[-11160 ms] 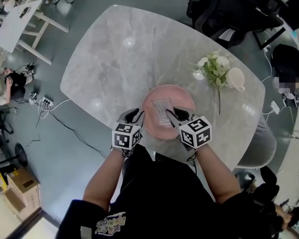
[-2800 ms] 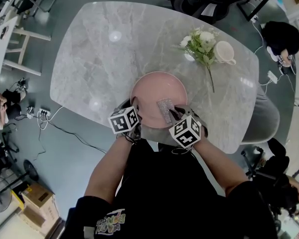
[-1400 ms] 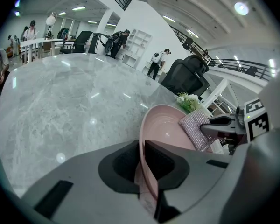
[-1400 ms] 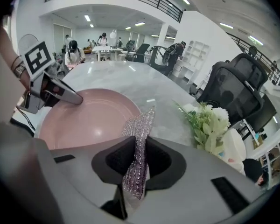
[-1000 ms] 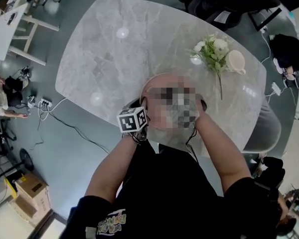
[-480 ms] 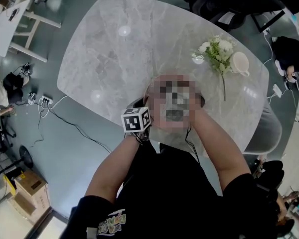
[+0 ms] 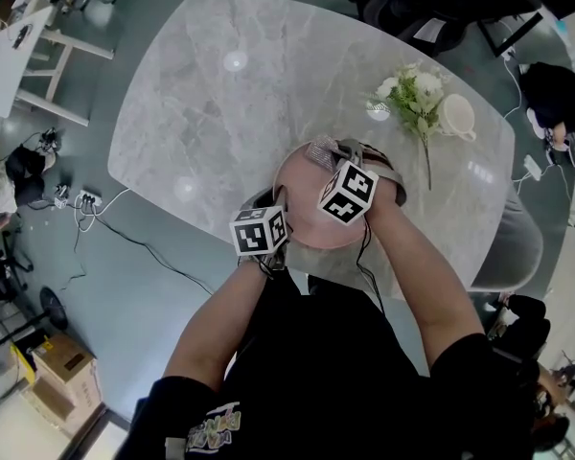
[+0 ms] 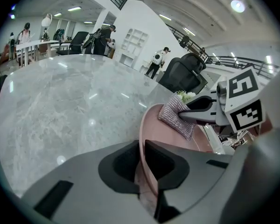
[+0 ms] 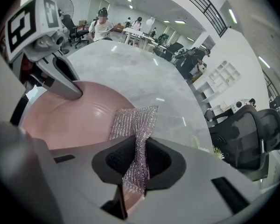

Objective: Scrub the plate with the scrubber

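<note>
- Nearest the person, the left gripper (image 8: 141, 155) has its jaws shut tight on the near-left rim of the round pink plate (image 7: 302, 185), steadying it. The plate sits by the near edge of the grey marble table (image 7: 201, 113).
- The right gripper (image 9: 140, 158) is pinched on the silvery mesh scrubber pad (image 9: 133, 118); I judge this mid-scrub.
- The pad's long axis runs along those jaws, its free end pointing away over the plate's far-left rim.
- The next move likely calls for pressing the pad flat and sweeping it back across the plate's hollow while the left grip holds firm.
- Beyond stand white flowers (image 7: 407, 103) and a cream cup (image 7: 457, 118).
</note>
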Demonstrator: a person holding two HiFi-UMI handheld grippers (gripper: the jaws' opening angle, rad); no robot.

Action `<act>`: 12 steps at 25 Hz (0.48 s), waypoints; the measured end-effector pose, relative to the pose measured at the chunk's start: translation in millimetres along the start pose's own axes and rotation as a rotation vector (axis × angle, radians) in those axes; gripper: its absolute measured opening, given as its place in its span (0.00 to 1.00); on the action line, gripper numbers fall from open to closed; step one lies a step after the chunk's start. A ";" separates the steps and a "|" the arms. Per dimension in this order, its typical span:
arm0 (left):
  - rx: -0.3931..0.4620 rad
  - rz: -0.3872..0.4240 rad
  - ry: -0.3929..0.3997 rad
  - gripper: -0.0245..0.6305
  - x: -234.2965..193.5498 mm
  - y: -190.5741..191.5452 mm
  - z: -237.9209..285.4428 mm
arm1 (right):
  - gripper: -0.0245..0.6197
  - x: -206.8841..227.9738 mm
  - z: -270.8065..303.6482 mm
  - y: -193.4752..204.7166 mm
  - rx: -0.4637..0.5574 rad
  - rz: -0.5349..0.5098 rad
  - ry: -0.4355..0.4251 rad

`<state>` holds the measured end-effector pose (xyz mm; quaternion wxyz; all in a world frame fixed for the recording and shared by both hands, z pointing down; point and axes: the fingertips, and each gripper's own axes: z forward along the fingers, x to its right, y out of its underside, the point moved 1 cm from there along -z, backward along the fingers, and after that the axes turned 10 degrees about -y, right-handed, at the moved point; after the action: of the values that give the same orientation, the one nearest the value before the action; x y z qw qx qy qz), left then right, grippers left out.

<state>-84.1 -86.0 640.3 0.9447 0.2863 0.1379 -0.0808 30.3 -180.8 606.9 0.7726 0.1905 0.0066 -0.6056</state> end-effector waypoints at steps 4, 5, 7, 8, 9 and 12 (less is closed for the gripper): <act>0.000 -0.005 -0.002 0.11 0.2 0.6 0.3 | 0.15 9.3 -4.3 19.7 -0.030 0.017 0.021; 0.000 -0.005 -0.002 0.11 0.4 0.8 0.3 | 0.15 11.2 -5.9 25.3 -0.037 0.022 0.025; 0.001 -0.007 -0.004 0.11 0.6 1.0 -0.1 | 0.15 13.7 -9.5 36.1 -0.047 0.038 0.030; 0.002 -0.007 -0.006 0.11 0.3 0.9 -0.4 | 0.15 14.0 -11.6 40.4 -0.048 0.047 0.030; 0.003 -0.008 -0.007 0.11 -0.2 0.9 -0.6 | 0.15 13.6 -13.6 44.0 -0.048 0.055 0.030; 0.006 -0.015 -0.014 0.11 -0.5 1.2 -0.8 | 0.15 11.7 -20.6 53.6 -0.045 0.076 0.033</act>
<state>-84.5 -84.5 640.4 0.9441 0.2876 0.1334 -0.0902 88.3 -175.1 600.2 0.7988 0.1834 0.0257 -0.5724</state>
